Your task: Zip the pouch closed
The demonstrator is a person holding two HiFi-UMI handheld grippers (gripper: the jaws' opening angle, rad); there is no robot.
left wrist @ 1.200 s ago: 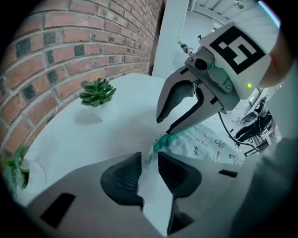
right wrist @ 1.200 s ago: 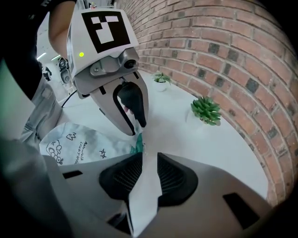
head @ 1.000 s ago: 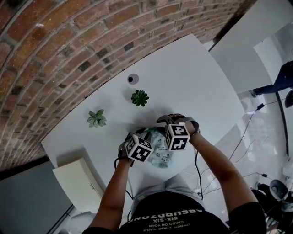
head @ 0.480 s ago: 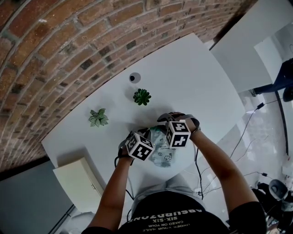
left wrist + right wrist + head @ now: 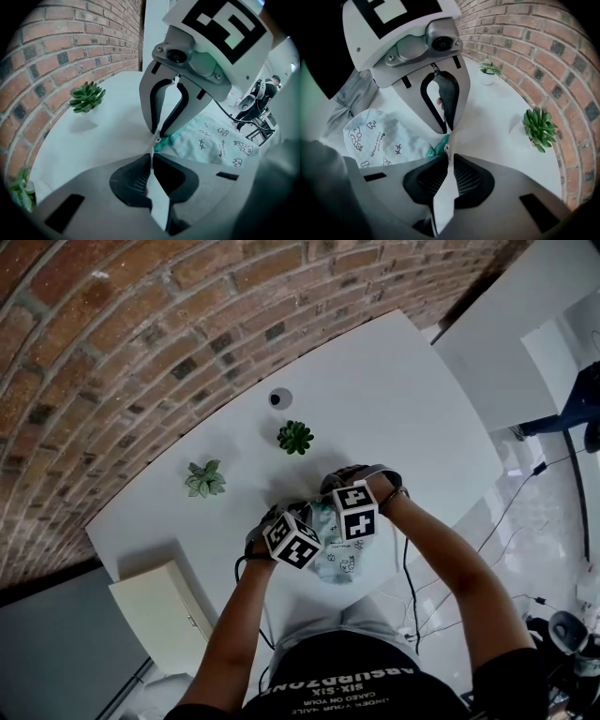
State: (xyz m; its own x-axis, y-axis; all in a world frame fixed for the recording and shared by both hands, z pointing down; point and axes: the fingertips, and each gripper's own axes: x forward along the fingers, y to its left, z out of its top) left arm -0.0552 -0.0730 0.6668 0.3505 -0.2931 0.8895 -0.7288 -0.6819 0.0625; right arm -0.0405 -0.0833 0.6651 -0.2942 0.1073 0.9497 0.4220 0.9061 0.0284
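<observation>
Jaws just closed, left tongs point(image 5: 152, 155) pinch the pouch point(image 5: 215, 140) end and right tongs point(image 5: 448, 153), tip to tip, its zip pull point(image 5: 446, 147): anchor left, draw right straight away.

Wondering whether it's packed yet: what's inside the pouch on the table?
Its contents can't be seen. The pouch lies on the white table, and its printed fabric covers the inside. Only a teal strip shows at one end.
</observation>
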